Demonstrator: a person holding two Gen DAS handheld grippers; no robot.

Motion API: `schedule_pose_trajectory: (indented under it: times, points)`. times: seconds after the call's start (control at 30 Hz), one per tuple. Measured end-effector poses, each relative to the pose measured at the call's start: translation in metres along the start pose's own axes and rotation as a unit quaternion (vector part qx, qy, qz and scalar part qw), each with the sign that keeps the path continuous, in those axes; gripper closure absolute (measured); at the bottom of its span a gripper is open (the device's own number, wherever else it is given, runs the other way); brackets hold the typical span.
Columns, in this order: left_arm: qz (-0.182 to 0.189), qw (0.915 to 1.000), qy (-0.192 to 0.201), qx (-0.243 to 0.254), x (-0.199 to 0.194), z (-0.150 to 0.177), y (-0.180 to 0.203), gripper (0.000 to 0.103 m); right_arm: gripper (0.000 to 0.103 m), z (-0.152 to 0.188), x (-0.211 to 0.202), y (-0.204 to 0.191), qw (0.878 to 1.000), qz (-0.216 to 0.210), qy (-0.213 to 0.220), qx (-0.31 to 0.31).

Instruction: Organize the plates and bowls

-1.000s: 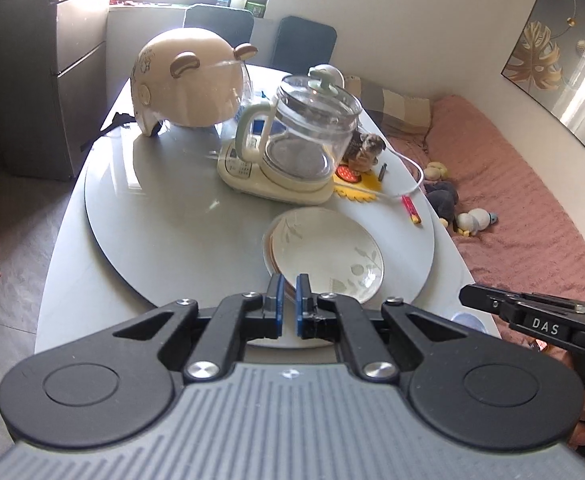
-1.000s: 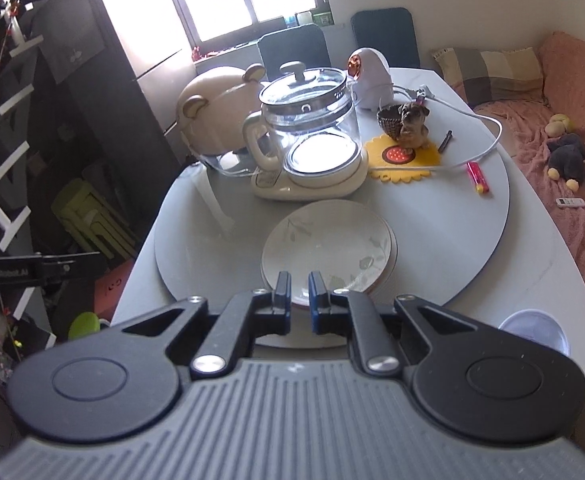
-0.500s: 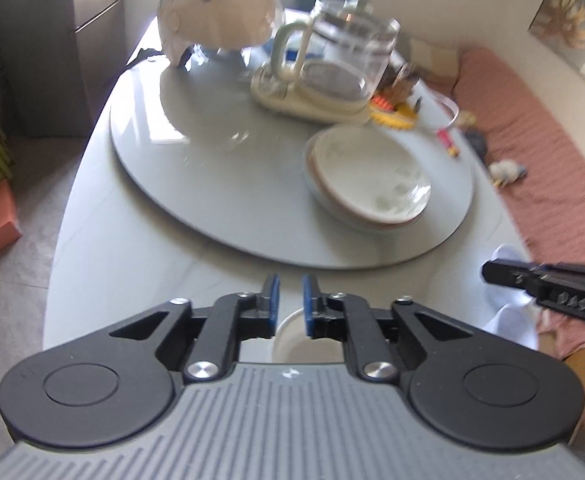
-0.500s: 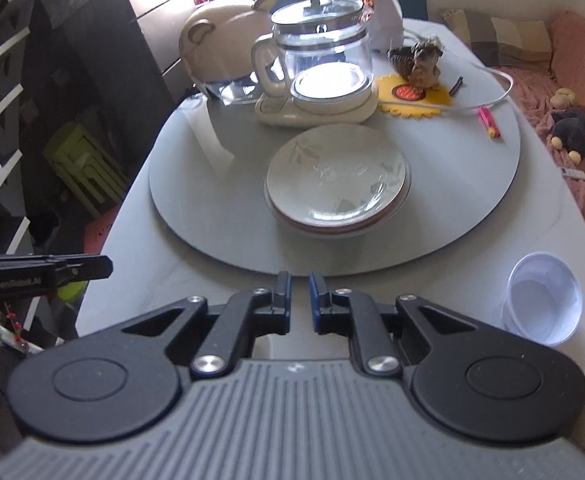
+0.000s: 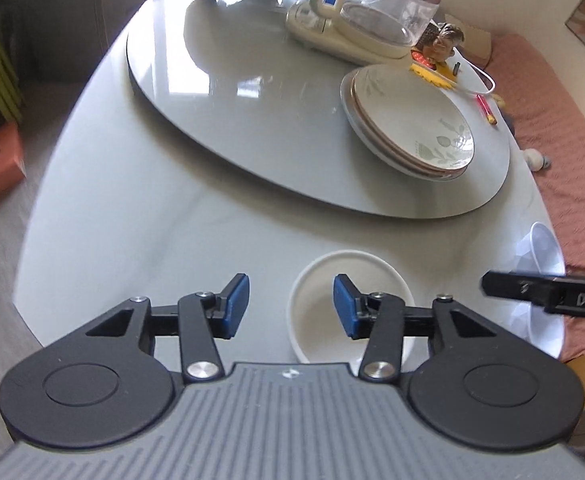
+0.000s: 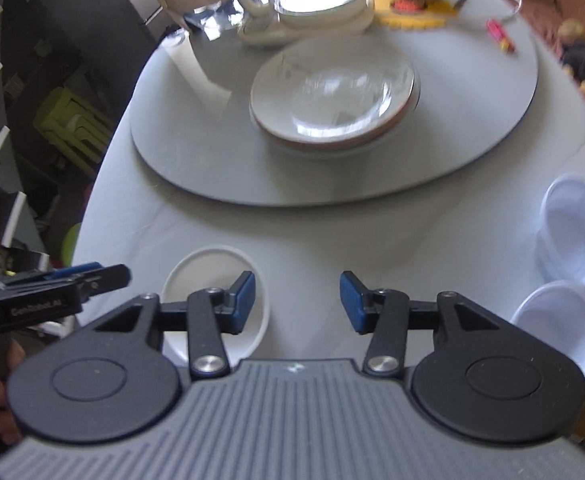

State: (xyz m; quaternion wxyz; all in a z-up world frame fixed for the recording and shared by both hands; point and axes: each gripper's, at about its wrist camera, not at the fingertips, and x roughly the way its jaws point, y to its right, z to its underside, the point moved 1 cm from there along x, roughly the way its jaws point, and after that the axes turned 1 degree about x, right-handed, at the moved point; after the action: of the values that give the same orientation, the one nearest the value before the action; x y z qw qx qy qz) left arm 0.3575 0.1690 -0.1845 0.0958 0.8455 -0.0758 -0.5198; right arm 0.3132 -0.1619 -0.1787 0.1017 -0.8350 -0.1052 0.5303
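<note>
Three stacked plates point(image 5: 412, 120) perhaps; three bowls point(image 5: 348, 304).

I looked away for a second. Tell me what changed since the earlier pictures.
Both grippers came down toward the table's near edge, and their jaws have just been opening. The left gripper now straddles the rim of the white bowl; the right gripper has only bare table between its jaws. Nothing is held. The plates, kettle and clear bowls stayed put.
</note>
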Motion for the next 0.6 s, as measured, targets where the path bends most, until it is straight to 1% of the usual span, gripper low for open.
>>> schedule_pose_trajectory:
  times: [0.1, 0.17, 0.2, 0.23, 0.33, 0.37, 0.4, 0.5, 0.6]
  points:
    - [0.013, 0.9996, -0.015, -0.019, 0.010, 0.005, -0.003, 0.051, 0.054, 0.004, 0.010, 0.004, 0.999, -0.032, -0.020, 0.020]
    - [0.018, 0.9991, -0.029, -0.025, 0.017, 0.009, -0.005, 0.055, 0.054, 0.007, 0.018, 0.004, 0.998, -0.051, -0.034, 0.026]
    - [0.017, 0.9990, -0.033, -0.024, 0.020, 0.011, -0.005, 0.059, 0.057, 0.009, 0.023, 0.003, 0.997, -0.057, -0.041, 0.028]
    - [0.015, 0.9989, -0.038, -0.022, 0.022, 0.013, -0.005, 0.061, 0.061, 0.010, 0.030, 0.002, 0.997, -0.060, -0.050, 0.029]
    - [0.014, 0.9984, -0.049, -0.024, 0.031, 0.016, -0.005, 0.068, 0.069, 0.013, 0.044, -0.003, 0.995, -0.063, -0.066, 0.025]
    - [0.012, 0.9982, -0.052, -0.027, 0.033, 0.017, -0.005, 0.073, 0.070, 0.014, 0.048, -0.005, 0.996, -0.061, -0.069, 0.020]
    - [0.011, 0.9980, -0.055, -0.029, 0.035, 0.018, -0.006, 0.076, 0.071, 0.015, 0.051, -0.007, 0.996, -0.058, -0.072, 0.016]
    - [0.012, 0.9972, -0.063, -0.039, 0.044, 0.020, -0.010, 0.080, 0.072, 0.015, 0.058, -0.012, 0.995, -0.056, -0.076, 0.010]
    - [0.016, 0.9958, -0.076, -0.049, 0.054, 0.022, -0.015, 0.082, 0.078, 0.016, 0.065, -0.014, 0.995, -0.049, -0.084, 0.008]
